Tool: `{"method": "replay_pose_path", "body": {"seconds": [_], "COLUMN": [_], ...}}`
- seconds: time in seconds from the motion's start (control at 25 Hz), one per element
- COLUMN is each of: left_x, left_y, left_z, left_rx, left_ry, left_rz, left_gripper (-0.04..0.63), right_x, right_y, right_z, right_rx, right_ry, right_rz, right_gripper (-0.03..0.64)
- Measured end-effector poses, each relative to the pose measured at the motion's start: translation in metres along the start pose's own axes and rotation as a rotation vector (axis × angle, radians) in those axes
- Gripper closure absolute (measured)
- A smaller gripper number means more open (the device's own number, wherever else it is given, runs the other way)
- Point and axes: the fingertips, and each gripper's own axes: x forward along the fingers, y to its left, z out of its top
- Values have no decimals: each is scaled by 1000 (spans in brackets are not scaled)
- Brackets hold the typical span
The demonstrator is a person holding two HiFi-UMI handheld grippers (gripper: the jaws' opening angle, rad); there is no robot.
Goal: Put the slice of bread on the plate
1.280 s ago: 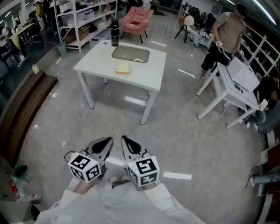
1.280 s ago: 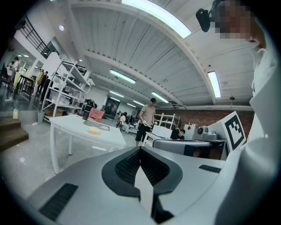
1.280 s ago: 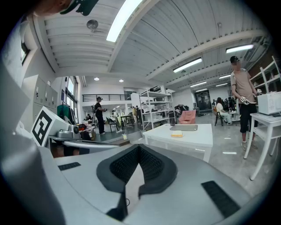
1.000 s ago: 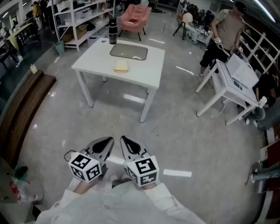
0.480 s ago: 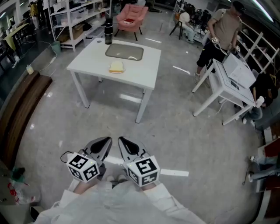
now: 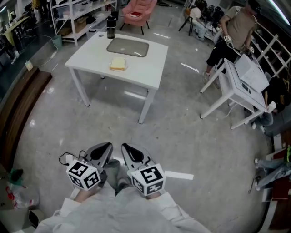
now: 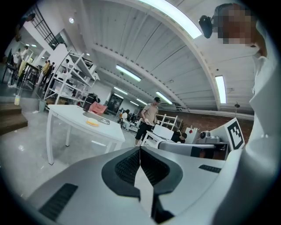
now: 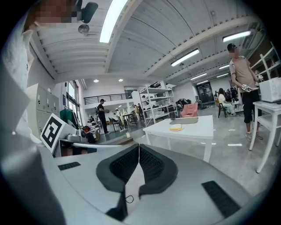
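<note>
A pale yellow slice of bread (image 6: 117, 63) lies on the white table (image 6: 145, 68) far ahead, just in front of a grey rectangular plate (image 6: 127, 47). The bread also shows small in the left gripper view (image 7: 92, 123) and in the right gripper view (image 8: 176, 127). My left gripper (image 6: 108, 146) and right gripper (image 6: 124, 147) are held low and side by side near my body, well short of the table. Both are shut and hold nothing, with the jaws pressed together in the left gripper view (image 7: 140, 148) and the right gripper view (image 8: 139, 145).
A black bottle (image 6: 111, 27) stands at the table's far left corner. A person (image 6: 233, 34) stands by a second white table (image 6: 243, 88) at the right. Shelves (image 6: 77, 13) and a pink chair (image 6: 138, 11) lie beyond. A wooden bench (image 6: 18, 113) runs along the left.
The table with the bread has shifted left and slightly nearer in the head view as I walk toward it. Both grippers stay shut and low.
</note>
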Motion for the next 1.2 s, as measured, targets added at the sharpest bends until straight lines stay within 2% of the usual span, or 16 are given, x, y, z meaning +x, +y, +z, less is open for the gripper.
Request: {"method": "replay_pose_path", "body": {"seconds": [0.28, 0.6, 0.92, 1.2], "left_x": [45, 95, 138, 164], "left_y": [44, 128, 200, 236], "left_z": [21, 85, 127, 140], "left_rx": [13, 34, 41, 49], "left_ry": [30, 31, 50, 65], "left_rz": [-33, -68, -111, -132], "left_gripper": [586, 586, 586, 586], "right_x": [58, 160, 241, 278], "right_y": [-37, -70, -96, -117], "right_z": [24, 70, 106, 114], "right_rx": [-19, -48, -66, -40], "right_ry": [-11, -5, -2, -15], "right_rz": [-41, -60, -86, -127], "right_gripper": [601, 601, 601, 601]}}
